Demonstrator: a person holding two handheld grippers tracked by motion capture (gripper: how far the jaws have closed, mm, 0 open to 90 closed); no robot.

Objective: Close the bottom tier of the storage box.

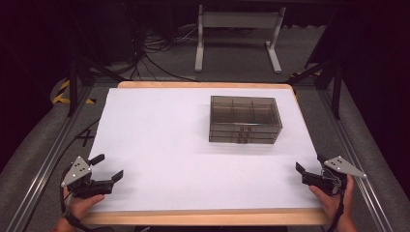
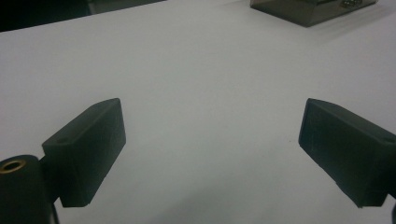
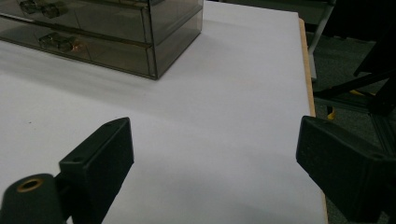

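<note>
A smoky see-through drawer box [image 1: 245,119] stands on the white table top [image 1: 159,145], right of centre and toward the far side. Its drawers face me, shut, with small handles [image 3: 58,41]. My left gripper [image 1: 107,167] rests at the near left corner, open, nothing between its jaws. My right gripper [image 1: 309,163] rests at the near right edge, open and empty too. In the left gripper view the box's corner [image 2: 310,10] shows far off at the top right. In the right gripper view the box [image 3: 102,32] sits at the upper left, well ahead of the jaws.
A wooden rim [image 1: 203,216] borders the table. Metal rails [image 1: 46,159] run along both sides. Beyond the far edge stand a white table frame [image 1: 237,34] and loose cables [image 1: 154,53] on the grey floor.
</note>
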